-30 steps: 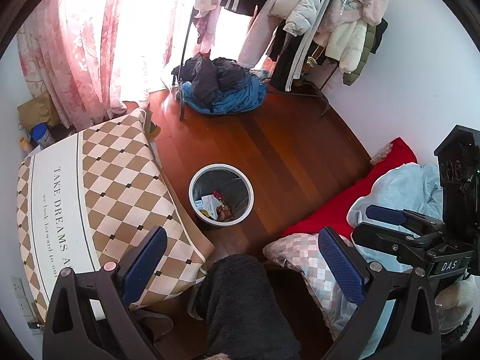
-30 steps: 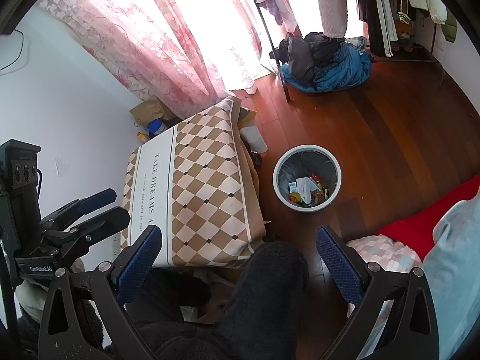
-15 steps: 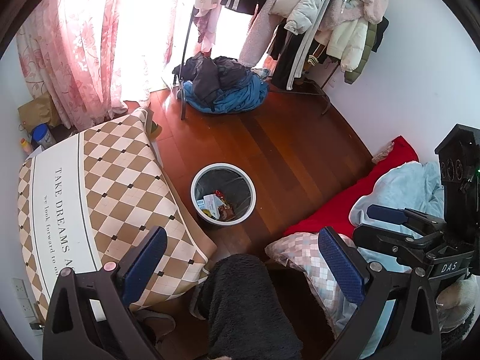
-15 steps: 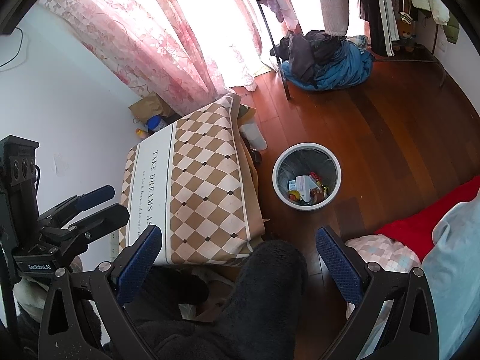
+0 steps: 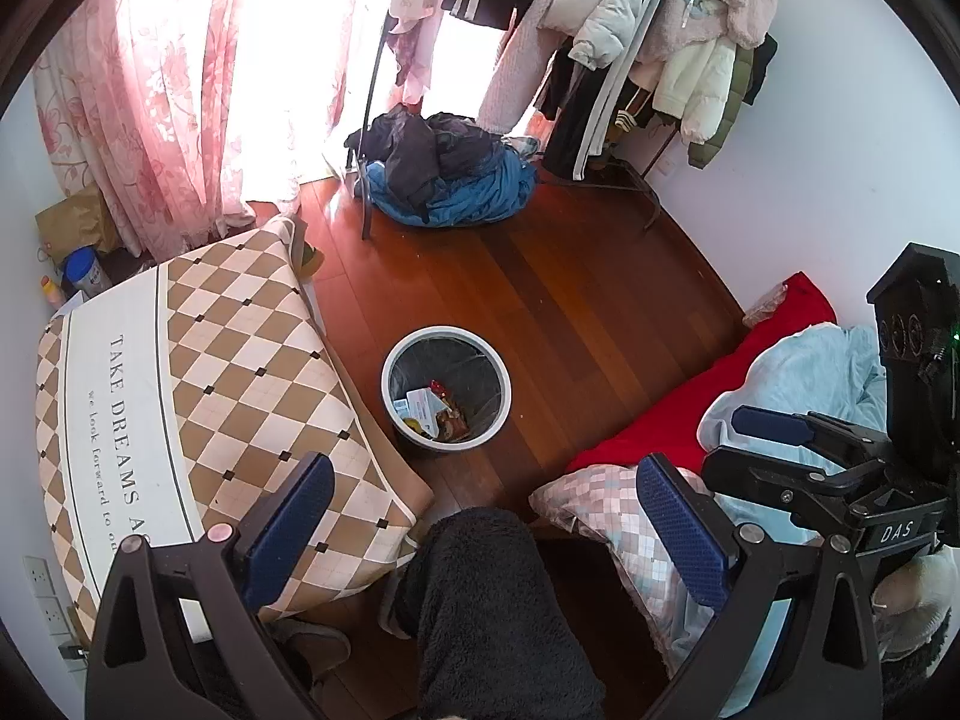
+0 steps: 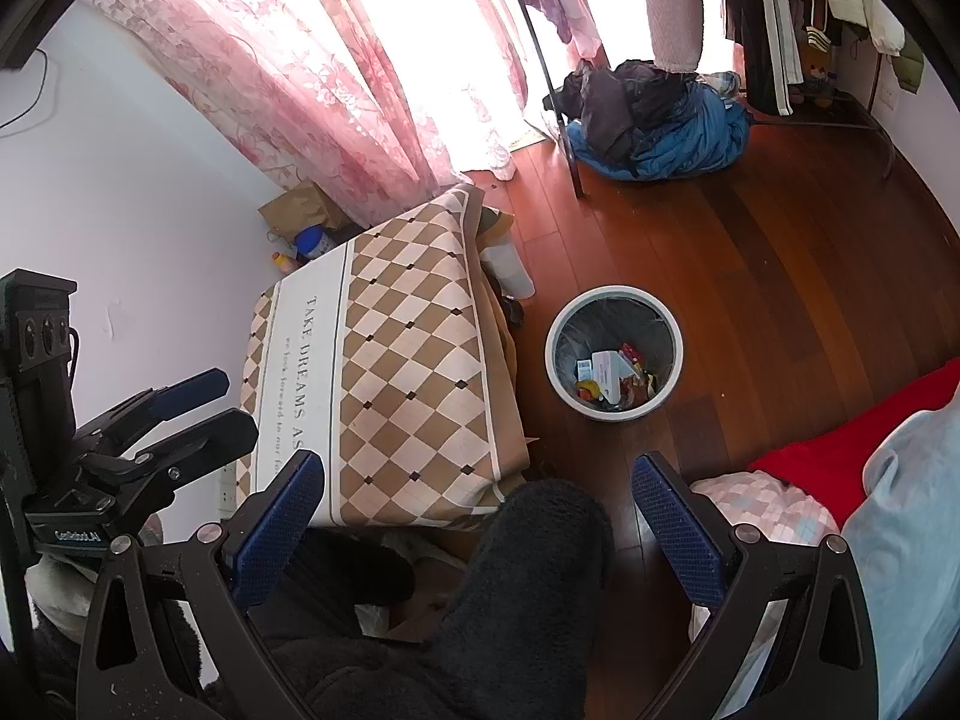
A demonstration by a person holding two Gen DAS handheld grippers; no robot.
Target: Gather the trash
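The checkered tabletop (image 5: 228, 360) lies bare at left; the trash bin (image 5: 447, 387) on the floor holds wrappers. Left claw (image 5: 480, 528) and right claw (image 6: 474, 516) gape wide, empty — likely searching for remaining trash.

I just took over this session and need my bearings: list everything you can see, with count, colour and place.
Trash bin: one, white rim, on floor, holds wrappers.
Table cover: one, brown-and-cream checks, left of bin.
Clothes pile: one, blue and dark, by window.
Curtain: pink, at window.
Hanging coats: several, pale and dark, on back rack.
Red blanket: one, right of bin.
Checked pillow: one, pastel, near right.
Blue-lidded can: one, behind table.
Dark fleece leg: one, bottom centre.
Left tool: open, empty.
Right tool: open, empty.
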